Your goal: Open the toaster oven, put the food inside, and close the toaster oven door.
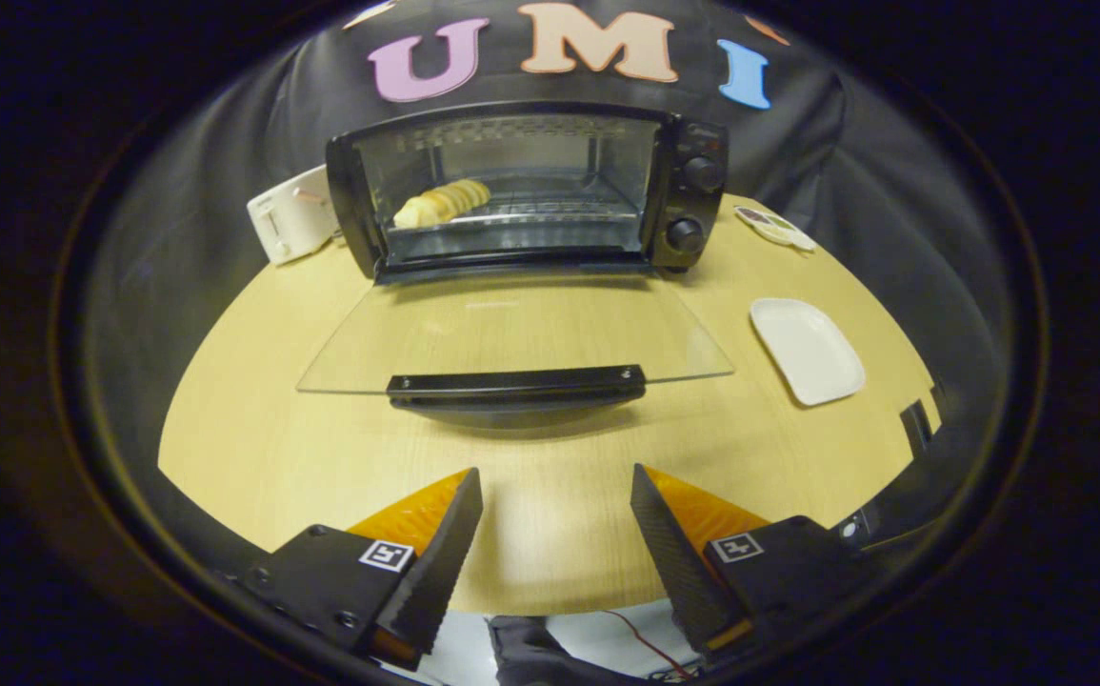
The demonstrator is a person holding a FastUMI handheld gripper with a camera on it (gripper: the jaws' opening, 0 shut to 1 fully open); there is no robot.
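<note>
Food is in, door still down: only the closing is left.

From my own camera, my gripper (557, 495) sits low in the frame with fingers spread wide and holding nothing, above the bare wooden table (254, 448). Ahead, at centre frame, the glass door (511, 329) lies flat open, its black handle (516, 384) nearest me. In the upper middle the toaster oven (530, 186) holds the food (442, 203) on the left of its rack. At right, the white plate (807, 349) sits empty.
</note>
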